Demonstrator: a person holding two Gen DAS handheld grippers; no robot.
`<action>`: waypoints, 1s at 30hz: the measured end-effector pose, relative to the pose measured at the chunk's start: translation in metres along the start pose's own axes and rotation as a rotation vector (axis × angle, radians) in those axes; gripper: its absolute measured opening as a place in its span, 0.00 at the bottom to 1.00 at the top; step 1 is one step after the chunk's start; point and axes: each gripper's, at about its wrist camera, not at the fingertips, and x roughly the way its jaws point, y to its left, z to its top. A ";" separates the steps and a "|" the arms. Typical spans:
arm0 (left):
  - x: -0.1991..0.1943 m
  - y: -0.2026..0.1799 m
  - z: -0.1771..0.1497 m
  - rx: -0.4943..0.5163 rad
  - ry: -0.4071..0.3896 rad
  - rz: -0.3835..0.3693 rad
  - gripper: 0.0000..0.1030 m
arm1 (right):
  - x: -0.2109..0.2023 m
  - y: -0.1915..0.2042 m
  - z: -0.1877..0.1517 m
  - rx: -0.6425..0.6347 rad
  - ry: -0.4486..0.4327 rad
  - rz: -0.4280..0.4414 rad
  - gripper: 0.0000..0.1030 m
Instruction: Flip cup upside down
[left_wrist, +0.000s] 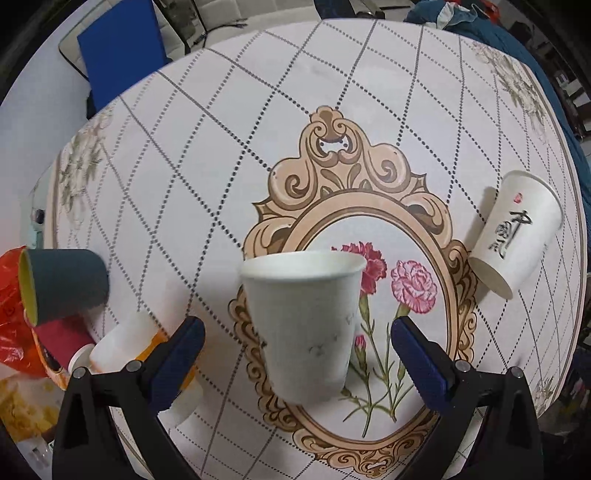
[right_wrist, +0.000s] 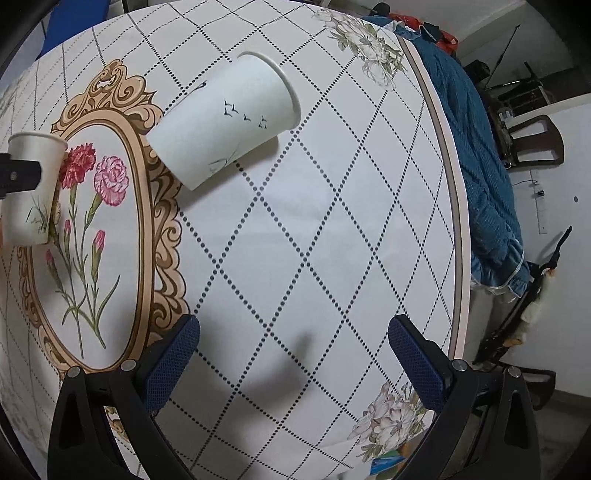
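A white paper cup (left_wrist: 306, 325) stands upright, mouth up, on the round table's flower medallion, between the open fingers of my left gripper (left_wrist: 297, 334), which do not touch it. The same cup shows at the left edge of the right wrist view (right_wrist: 31, 184) with a left finger (right_wrist: 18, 177) beside it. A second white paper cup (left_wrist: 517, 236) with black calligraphy lies on its side at the right; in the right wrist view (right_wrist: 225, 118) it lies ahead, mouth to the far right. My right gripper (right_wrist: 293, 349) is open and empty above the tablecloth.
The table (right_wrist: 332, 240) carries a diamond-dotted cloth; its edge (right_wrist: 461, 221) runs down the right. A dark teal cup (left_wrist: 62, 280), a red cup (left_wrist: 62, 341), a white container (left_wrist: 123, 343) and a red bag (left_wrist: 11, 314) crowd the left. A blue cloth (right_wrist: 476, 147) and a chair (right_wrist: 535, 140) lie beyond the edge.
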 end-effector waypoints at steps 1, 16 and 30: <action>0.004 0.001 0.003 0.002 0.009 -0.004 1.00 | 0.001 0.001 0.001 0.000 0.001 -0.001 1.00; 0.047 0.002 0.025 0.066 0.049 -0.033 0.60 | 0.007 0.006 0.011 0.014 0.013 0.006 1.00; 0.029 -0.008 -0.043 0.079 0.056 -0.089 0.59 | 0.029 0.004 -0.016 0.083 0.127 0.226 1.00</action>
